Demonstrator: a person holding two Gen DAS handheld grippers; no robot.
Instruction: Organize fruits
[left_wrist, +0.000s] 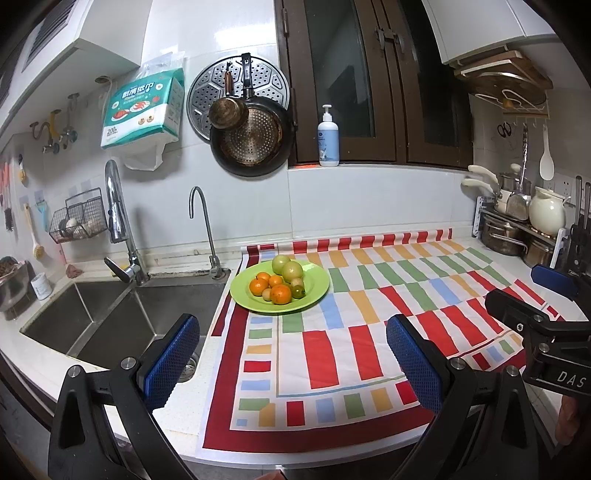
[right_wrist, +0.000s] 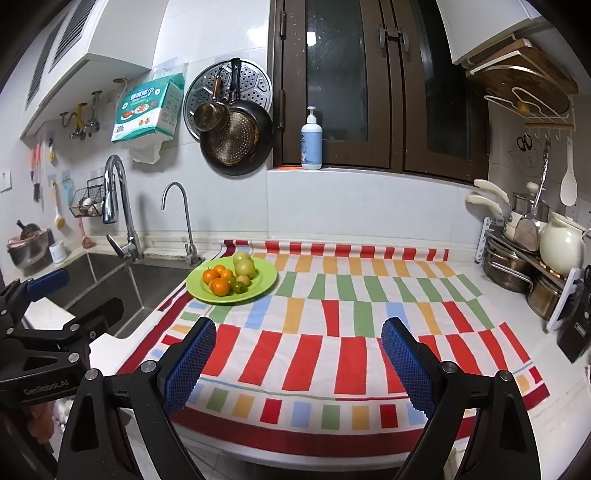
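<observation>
Hovering agape, both empty, left hand-held gripper, right hand-held gripper, bare cloth beneath

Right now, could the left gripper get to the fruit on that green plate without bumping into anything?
Probably yes. The left gripper is open and empty, and only flat striped cloth lies between it and the green plate. The fruit sits uncovered; the sink is off to the side.

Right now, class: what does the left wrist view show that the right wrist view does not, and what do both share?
Only the left wrist view shows the sink drain strainer. Only the right wrist view shows the white wall switch at far left. Both share the green plate of oranges and pale green fruits on the striped cloth, the soap bottle, and open, empty grippers: left gripper, right gripper.
</observation>
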